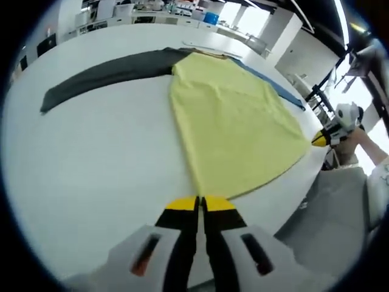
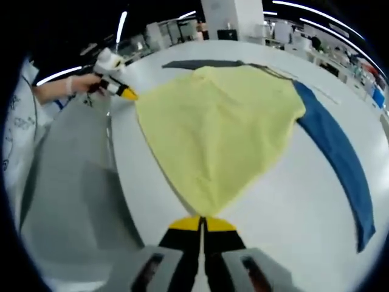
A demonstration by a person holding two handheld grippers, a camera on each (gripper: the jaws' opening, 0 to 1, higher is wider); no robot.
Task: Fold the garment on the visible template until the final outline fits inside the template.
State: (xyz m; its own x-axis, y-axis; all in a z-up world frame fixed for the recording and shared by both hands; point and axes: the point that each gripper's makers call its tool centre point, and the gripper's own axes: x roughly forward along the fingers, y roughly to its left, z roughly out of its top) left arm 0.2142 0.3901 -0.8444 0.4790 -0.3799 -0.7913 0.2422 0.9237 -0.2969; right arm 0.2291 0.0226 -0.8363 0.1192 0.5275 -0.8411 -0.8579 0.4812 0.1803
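Note:
A yellow garment with a dark grey sleeve and a blue sleeve lies spread flat on the white table. My left gripper has its jaws together on the near hem corner. My right gripper comes in from the right at the other hem corner. In the right gripper view, the yellow garment spreads ahead with the blue sleeve to the right. My right gripper is shut on its hem corner, and my left gripper meets the far corner.
The table edge runs beside the hem, with grey floor beyond it. A person's hand and white sleeve hold the left gripper. Desks and shelves stand behind the table.

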